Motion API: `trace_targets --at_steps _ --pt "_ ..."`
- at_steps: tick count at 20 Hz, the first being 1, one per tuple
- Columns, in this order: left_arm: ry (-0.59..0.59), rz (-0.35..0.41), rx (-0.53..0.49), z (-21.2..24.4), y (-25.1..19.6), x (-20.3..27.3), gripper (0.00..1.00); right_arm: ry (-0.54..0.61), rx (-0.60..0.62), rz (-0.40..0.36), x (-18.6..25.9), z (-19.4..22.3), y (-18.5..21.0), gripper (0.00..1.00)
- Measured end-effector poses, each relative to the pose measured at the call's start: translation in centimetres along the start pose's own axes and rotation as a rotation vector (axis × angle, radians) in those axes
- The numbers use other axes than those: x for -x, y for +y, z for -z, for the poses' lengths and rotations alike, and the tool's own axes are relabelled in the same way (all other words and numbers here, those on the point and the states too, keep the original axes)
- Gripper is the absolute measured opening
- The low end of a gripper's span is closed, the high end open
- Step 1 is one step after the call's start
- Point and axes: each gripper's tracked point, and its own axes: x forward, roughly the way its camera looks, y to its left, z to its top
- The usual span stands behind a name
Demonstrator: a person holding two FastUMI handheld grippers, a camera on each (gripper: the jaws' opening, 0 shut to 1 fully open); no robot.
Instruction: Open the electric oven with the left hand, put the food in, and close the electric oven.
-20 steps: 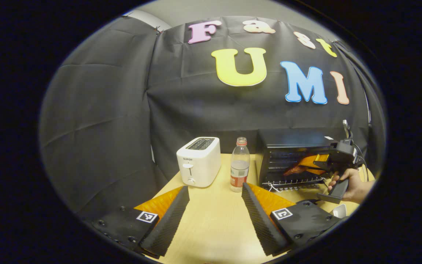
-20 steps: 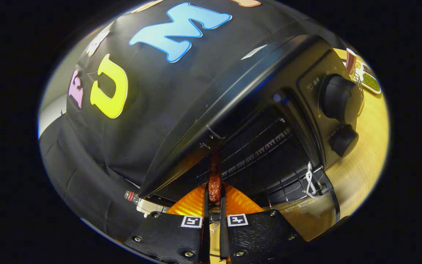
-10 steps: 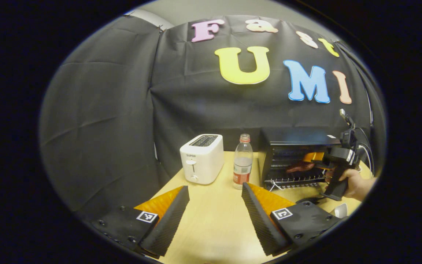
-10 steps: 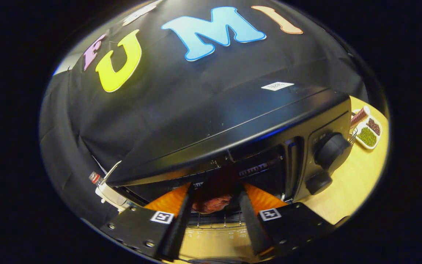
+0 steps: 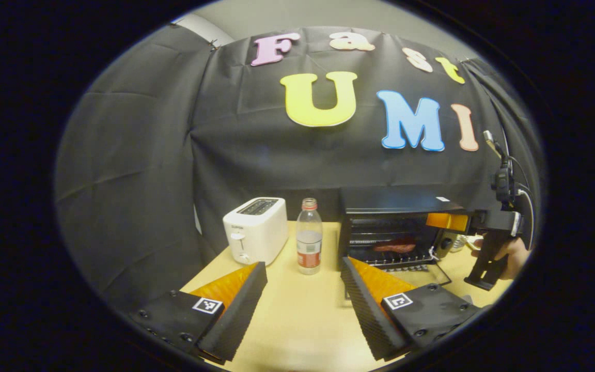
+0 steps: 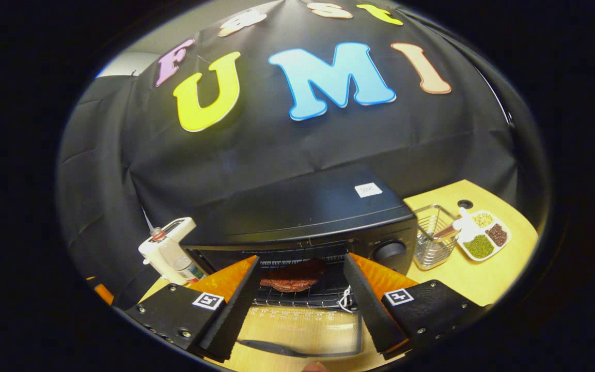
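The black electric oven (image 5: pixel 395 206) (image 6: pixel 302 217) stands open on the wooden table, its glass door (image 6: pixel 302 330) folded down flat in front. A reddish-brown piece of food (image 5: pixel 394 246) (image 6: pixel 290 281) lies on the wire rack inside. My right gripper (image 6: pixel 297 305) is open and holds nothing, a little in front of the oven mouth above the door. In the left gripper view the right gripper (image 5: pixel 450 222) and the hand holding it hover by the oven's right front. My left gripper (image 5: pixel 302 305) is open over the table, well short of the oven.
A white toaster (image 5: pixel 255 230) and a plastic water bottle (image 5: pixel 308 243) stand left of the oven. To its right are a wire basket (image 6: pixel 432 240) and a white divided dish of beans (image 6: pixel 483 240). Bare tabletop (image 5: pixel 297 320) lies before my left gripper.
My right gripper opened and left the food on the rack, then drew back out of the oven. The left gripper view shifted slightly, with the oven now nearer its middle.
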Motion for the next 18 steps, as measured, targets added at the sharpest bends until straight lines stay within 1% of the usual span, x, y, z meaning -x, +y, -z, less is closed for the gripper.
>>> trace_targets --at_steps 2,3,4,5,6,7,8,10,13,14,16,17,18 --pt "-0.001 0.027 -0.001 0.4 -1.8 0.0 1.0 -0.034 0.032 -0.002 3.2 -1.1 -0.5 0.97" --pt "0.004 0.041 0.0 0.6 -2.8 0.0 0.98 -0.057 0.052 0.004 4.6 -1.8 -1.0 0.97" --pt "0.008 0.055 0.001 0.7 -3.6 0.0 0.98 -0.079 0.07 0.016 5.9 -2.3 -1.6 0.97" --pt "0.012 0.073 0.002 0.9 -4.6 0.1 1.0 -0.094 0.086 0.026 7.3 -2.7 -2.1 0.97" --pt "0.016 0.088 0.001 1.2 -5.4 0.1 0.98 -0.108 0.099 0.036 8.6 -3.0 -2.6 0.97" --pt "0.019 0.103 0.0 1.4 -6.2 0.1 1.0 -0.119 0.112 0.045 9.8 -3.3 -3.0 0.97" --pt "0.025 0.118 -0.003 1.7 -7.0 0.0 0.98 -0.128 0.123 0.053 10.9 -3.5 -3.5 0.97" --pt "0.045 0.148 -0.009 2.5 -8.6 -0.3 0.97 -0.142 0.138 0.076 13.0 -3.7 -4.6 0.97" --pt "0.089 0.188 -0.007 4.3 -11.0 -0.8 0.97 -0.157 0.163 0.119 15.9 -4.0 -6.6 0.97" --pt "0.104 0.202 -0.002 4.9 -11.8 -0.9 0.94 -0.161 0.173 0.138 16.7 -3.9 -7.5 0.97" --pt "0.138 0.226 0.004 6.2 -13.2 -1.3 1.0 -0.173 0.185 0.174 18.6 -4.0 -9.0 0.97" --pt "0.152 0.237 0.004 6.8 -13.9 -1.5 1.0 -0.178 0.185 0.191 19.4 -4.1 -9.5 0.97" --pt "0.168 0.248 0.002 7.5 -14.5 -1.7 0.98 -0.184 0.184 0.21 20.2 -4.1 -10.3 0.97"
